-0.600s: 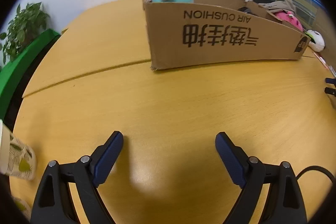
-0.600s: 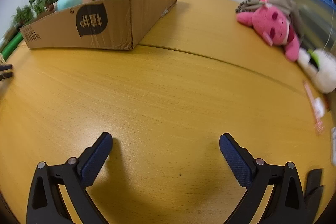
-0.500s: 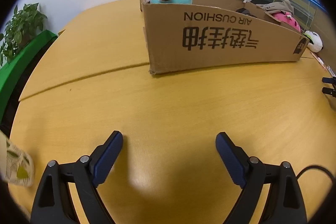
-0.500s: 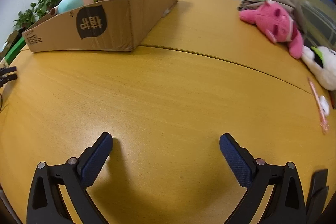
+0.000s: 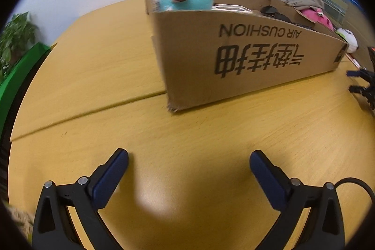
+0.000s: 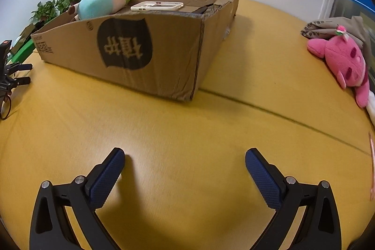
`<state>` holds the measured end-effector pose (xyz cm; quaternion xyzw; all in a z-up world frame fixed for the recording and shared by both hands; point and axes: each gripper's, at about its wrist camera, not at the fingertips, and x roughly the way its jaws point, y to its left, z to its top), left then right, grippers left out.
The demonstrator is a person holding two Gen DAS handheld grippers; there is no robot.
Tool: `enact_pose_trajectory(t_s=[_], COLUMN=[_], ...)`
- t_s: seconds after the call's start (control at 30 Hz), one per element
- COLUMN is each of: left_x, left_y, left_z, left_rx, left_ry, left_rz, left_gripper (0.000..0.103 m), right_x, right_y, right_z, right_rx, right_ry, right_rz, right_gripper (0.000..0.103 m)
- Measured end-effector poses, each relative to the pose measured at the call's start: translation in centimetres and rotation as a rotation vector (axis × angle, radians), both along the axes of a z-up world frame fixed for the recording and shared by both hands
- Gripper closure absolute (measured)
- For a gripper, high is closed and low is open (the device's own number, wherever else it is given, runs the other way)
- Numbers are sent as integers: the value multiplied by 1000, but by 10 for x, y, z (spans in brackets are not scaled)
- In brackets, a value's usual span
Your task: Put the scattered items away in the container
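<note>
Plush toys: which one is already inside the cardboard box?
The teal plush, at the far end of the box. The pink plush lies outside on the table.

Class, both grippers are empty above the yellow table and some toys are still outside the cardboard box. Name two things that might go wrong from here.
1. The pink plush toy lies at the table's far right beside a grey-brown cloth; the open right gripper might snag the cloth along with it.
2. The white phone rests high in the cardboard box beside the teal plush toy; a toy dropped in carelessly might land on it or knock it.
</note>
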<state>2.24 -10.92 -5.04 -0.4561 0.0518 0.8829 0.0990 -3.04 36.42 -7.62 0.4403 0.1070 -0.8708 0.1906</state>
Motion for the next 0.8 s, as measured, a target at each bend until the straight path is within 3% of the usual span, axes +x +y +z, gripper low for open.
enact_pose_trajectory(t_s=[0.2, 0.8], left_x=[-2, -2], left_y=[2, 3], left_z=[1, 1], left_rx=[3, 3], left_ry=[-3, -1], left_rz=[-4, 0], left_gripper=[0, 0], right_x=[-3, -3], right_y=[-8, -4], right_z=[0, -4], right_rx=[0, -2], right_ry=[0, 4], right_rz=[82, 91], right_gripper=[0, 0])
